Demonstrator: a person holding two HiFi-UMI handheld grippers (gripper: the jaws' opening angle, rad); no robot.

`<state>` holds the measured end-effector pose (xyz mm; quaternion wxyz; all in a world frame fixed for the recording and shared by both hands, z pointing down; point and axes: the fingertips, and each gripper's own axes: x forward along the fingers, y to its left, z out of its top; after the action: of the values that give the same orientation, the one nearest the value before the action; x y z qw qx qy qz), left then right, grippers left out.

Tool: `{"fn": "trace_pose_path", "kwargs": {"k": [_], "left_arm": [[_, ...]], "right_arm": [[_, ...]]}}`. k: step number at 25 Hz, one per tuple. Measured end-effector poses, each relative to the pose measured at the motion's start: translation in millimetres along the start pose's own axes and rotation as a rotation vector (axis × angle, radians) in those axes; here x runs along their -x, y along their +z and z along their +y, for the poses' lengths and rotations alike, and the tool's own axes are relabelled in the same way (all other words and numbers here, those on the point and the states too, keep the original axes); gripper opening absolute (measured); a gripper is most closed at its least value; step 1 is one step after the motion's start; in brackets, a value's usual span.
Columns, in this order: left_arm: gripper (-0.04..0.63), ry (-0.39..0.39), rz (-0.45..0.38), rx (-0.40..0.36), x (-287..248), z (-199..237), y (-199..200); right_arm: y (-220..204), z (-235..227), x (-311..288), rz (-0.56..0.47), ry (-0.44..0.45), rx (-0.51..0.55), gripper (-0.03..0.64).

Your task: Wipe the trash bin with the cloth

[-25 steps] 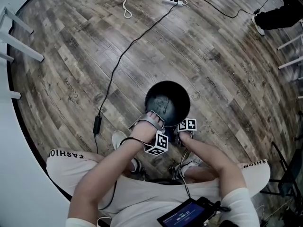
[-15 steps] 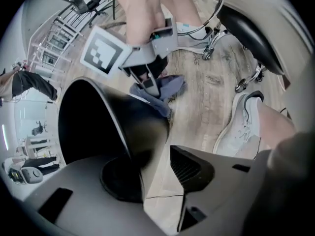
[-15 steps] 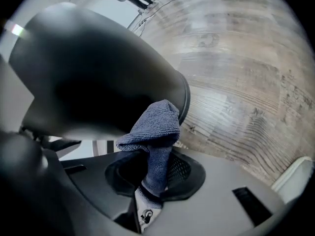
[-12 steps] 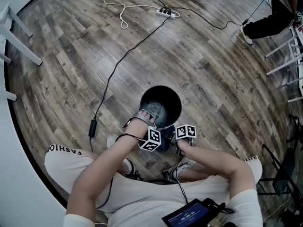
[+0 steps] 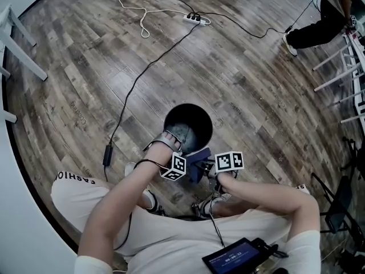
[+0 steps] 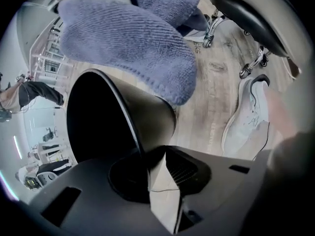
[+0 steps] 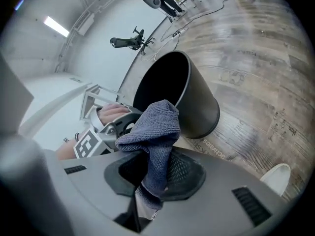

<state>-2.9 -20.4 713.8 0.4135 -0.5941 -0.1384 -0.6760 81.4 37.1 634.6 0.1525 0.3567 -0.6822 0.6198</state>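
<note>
blue cloth (image 7: 153,127) pinched in right tool (image 7: 149,181); left tool (image 6: 156,178) just closed on trash bin (image 6: 150,119) rim.

Power strip (image 5: 194,19) lies on the wooden floor (image 5: 256,90)

the cloth (image 6: 128,43) is seen as a blue-grey knitted fabric, ribbed and soft. the trash bin (image 7: 202,107) is made of dark, smooth material with a dull sheen. the floor (image 5: 256,84) is laid with matt, grainy wood planks.
</note>
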Motion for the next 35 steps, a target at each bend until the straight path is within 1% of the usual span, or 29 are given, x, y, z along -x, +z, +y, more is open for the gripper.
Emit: {"fn": "trace_pose_path", "kwargs": {"k": [5,8,10,15,20,24,31,33,35], "left_arm": [[0.091,-0.016,-0.004,-0.024,2,-3,8],[0.080,-0.003,-0.003,-0.049,3,-4,14],[0.077,-0.004,-0.006,-0.053,3,-5,17],[0.075,-0.016,-0.024,-0.031,5,-3,24],[0.075,-0.025,-0.037,-0.002,7,1,30],[0.075,-0.035,-0.056,0.020,7,3,35],[0.075,-0.047,-0.077,0.041,8,7,40],[0.075,-0.051,-0.082,0.047,8,8,42],[0.075,-0.055,-0.085,0.052,8,8,42]], "right_arm": [[12,-4,-10,-0.005,0.011,-0.046,0.074],[12,-12,-19,0.004,0.003,-0.036,0.074],[9,-19,-24,0.012,0.000,-0.032,0.074],[7,-48,-39,-0.010,-0.002,-0.033,0.074],[4,-84,-62,-0.010,-0.005,-0.008,0.074],[-2,-118,-88,-0.011,-0.035,-0.020,0.074],[-10,-168,-126,-0.016,-0.060,0.041,0.074],[-12,-185,-136,0.000,-0.088,0.034,0.074],[-17,-201,-142,0.031,-0.125,0.002,0.074]]}}
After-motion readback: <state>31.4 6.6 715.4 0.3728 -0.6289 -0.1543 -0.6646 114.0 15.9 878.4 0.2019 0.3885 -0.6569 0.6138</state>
